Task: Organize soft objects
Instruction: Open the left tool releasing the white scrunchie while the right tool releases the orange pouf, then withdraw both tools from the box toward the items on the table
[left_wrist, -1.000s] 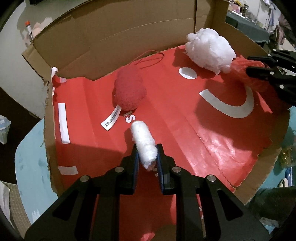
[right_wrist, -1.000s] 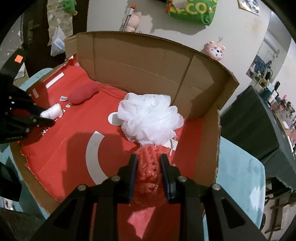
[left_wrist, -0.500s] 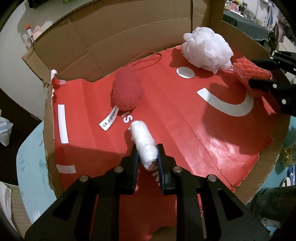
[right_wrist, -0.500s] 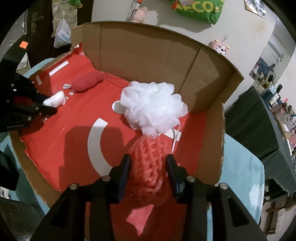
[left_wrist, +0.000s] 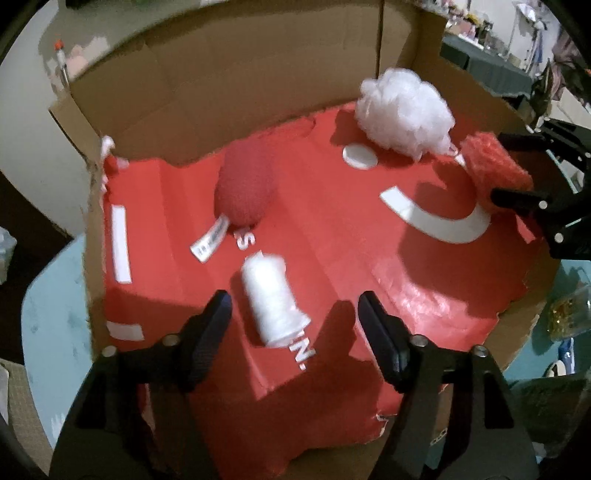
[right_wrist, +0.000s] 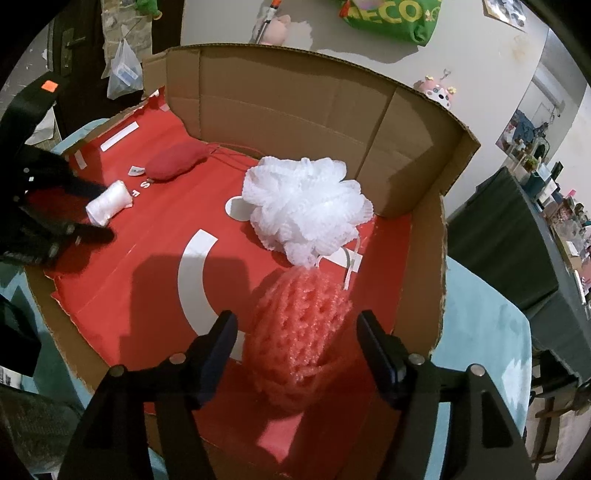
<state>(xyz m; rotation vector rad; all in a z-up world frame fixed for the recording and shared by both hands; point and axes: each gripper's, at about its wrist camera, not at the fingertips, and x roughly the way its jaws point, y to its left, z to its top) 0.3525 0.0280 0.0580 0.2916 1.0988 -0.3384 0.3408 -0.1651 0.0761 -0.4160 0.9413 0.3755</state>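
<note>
A white roll of soft material (left_wrist: 271, 297) lies on the red sheet (left_wrist: 332, 258) between the fingers of my open left gripper (left_wrist: 293, 310), untouched by either. It also shows in the right wrist view (right_wrist: 109, 203). A pink mesh foam net (right_wrist: 299, 336) lies between the fingers of my open right gripper (right_wrist: 295, 332); it shows in the left wrist view (left_wrist: 493, 171). A white mesh bath pouf (right_wrist: 306, 206) lies just behind the net. A red fuzzy pouch (left_wrist: 243, 188) with a white tag lies at the back left.
The red sheet lines an open cardboard box (right_wrist: 295, 96) with tall back and right walls. The box sits on a light blue table (right_wrist: 484, 317). A dark cluttered table (right_wrist: 535, 221) stands to the right.
Both grippers have opened. The left one has let go of the white roll, the right one has let go of the pink foam net; both things now lie on the red sheet.
</note>
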